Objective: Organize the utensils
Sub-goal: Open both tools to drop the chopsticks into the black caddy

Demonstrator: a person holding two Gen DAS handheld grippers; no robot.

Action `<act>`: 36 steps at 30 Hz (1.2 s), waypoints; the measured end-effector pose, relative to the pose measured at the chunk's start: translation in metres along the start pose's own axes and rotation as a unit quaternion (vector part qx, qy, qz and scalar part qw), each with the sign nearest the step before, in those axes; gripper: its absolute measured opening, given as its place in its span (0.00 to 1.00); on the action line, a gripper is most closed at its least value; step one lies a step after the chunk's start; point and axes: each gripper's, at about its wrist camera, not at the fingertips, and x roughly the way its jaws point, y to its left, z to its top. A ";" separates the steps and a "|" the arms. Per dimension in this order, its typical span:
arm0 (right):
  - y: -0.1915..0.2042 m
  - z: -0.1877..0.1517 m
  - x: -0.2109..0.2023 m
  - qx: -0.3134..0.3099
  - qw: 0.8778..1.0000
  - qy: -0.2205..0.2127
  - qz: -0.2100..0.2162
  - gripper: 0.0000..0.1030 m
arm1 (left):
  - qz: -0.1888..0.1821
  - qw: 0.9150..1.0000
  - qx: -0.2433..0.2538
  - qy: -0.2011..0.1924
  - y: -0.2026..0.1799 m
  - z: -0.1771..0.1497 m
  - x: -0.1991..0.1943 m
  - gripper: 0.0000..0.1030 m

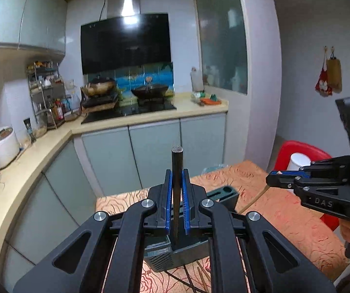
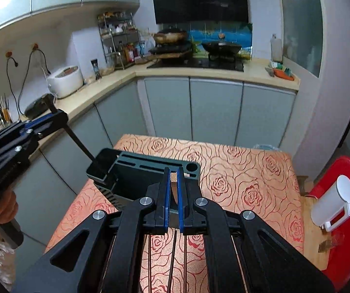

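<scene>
A dark green utensil holder (image 2: 148,168) with slots and a side cup stands on the rose-patterned table (image 2: 248,171). My left gripper (image 1: 177,171) is shut on a dark chopstick (image 1: 176,163) held upright. In the right wrist view the left gripper (image 2: 60,116) is at the left, and the dark chopstick (image 2: 77,141) slants down with its lower end in the holder's side cup. My right gripper (image 2: 173,169) is shut on a light wooden chopstick (image 2: 173,179) just above the holder's near edge. From the left wrist view the right gripper (image 1: 271,179) hangs over the table's right side.
More chopsticks (image 2: 172,256) lie on the cloth beneath my right gripper. A red stool (image 2: 346,171) carrying a white canister (image 2: 333,200) stands right of the table. Grey cabinets (image 2: 214,112) and a counter with a rice cooker (image 2: 65,80) and stove (image 2: 199,63) lie beyond.
</scene>
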 end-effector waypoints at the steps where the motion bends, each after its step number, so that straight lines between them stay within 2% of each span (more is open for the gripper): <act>1: 0.000 0.000 0.007 0.001 1.000 0.008 -0.002 0.06 | 0.001 1.000 -0.004 0.008 0.002 -0.004 0.008 0.07; 6: 0.001 -0.001 0.029 -0.002 1.000 0.021 -0.014 0.06 | 0.009 0.999 -0.017 0.039 0.011 -0.019 0.036 0.07; 13: -0.001 -0.002 0.044 0.003 1.000 0.011 -0.011 0.06 | 0.022 0.999 -0.019 0.042 0.017 -0.027 0.044 0.09; 15: -0.001 -0.003 0.046 0.005 1.000 0.007 -0.008 0.06 | 0.025 0.999 -0.018 0.041 0.018 -0.028 0.044 0.19; 17: -0.002 -0.003 0.045 0.006 1.000 0.003 -0.004 0.08 | 0.027 0.999 -0.022 0.040 0.019 -0.028 0.045 0.37; 18: -0.002 -0.002 0.045 0.007 1.000 0.000 -0.004 0.11 | 0.026 0.999 -0.025 0.040 0.020 -0.028 0.044 0.39; 19: -0.002 -0.002 0.044 0.007 1.000 -0.003 -0.004 0.20 | 0.024 0.998 -0.028 0.040 0.021 -0.028 0.044 0.44; 20: -0.003 -0.001 0.043 0.010 1.000 -0.007 -0.005 0.34 | 0.024 0.998 -0.030 0.040 0.022 -0.027 0.043 0.49; 22: -0.005 0.000 0.038 0.019 1.000 -0.019 -0.008 0.49 | 0.031 0.998 -0.031 0.035 0.022 -0.027 0.041 0.55; 28: -0.004 0.002 0.024 0.017 0.999 -0.042 -0.013 0.53 | 0.042 0.998 -0.041 0.023 0.026 -0.027 0.031 0.70; 36: 0.001 -0.008 -0.006 0.001 0.996 -0.089 -0.028 0.55 | 0.055 0.998 -0.039 -0.004 0.021 -0.035 0.004 0.77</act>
